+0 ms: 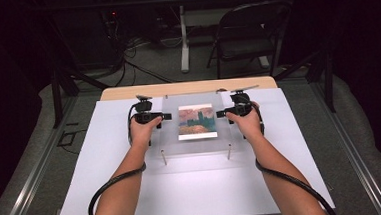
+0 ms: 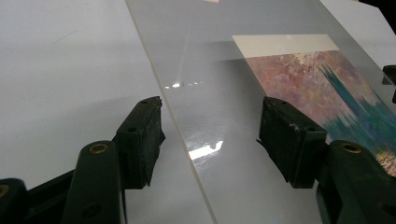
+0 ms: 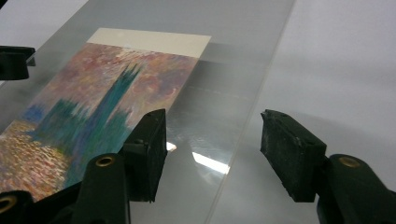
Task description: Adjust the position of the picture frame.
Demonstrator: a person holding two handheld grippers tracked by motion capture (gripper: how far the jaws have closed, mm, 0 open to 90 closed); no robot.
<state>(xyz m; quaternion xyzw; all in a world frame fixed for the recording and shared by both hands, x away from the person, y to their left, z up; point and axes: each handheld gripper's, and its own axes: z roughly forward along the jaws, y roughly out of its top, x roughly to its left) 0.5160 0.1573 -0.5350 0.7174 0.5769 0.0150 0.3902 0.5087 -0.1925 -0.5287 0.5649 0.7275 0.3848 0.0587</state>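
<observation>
Acrylic sheet (image 1: 196, 132) sits toward far-middle of counter (image 1: 108, 192), raised on small standoff posts, near two visible. Picture print (image 1: 197, 121) under it, long axis running near-to-far, pale blank band at far end. My left tongs (image 1: 167, 116) at sheet's left edge, jaws wide apart, straddling edge (image 2: 187, 140), gripping nothing. My right tongs (image 1: 221, 113) at right edge, likewise spread wide across edge (image 3: 233, 154), holding nothing. Both hands on tongs.
</observation>
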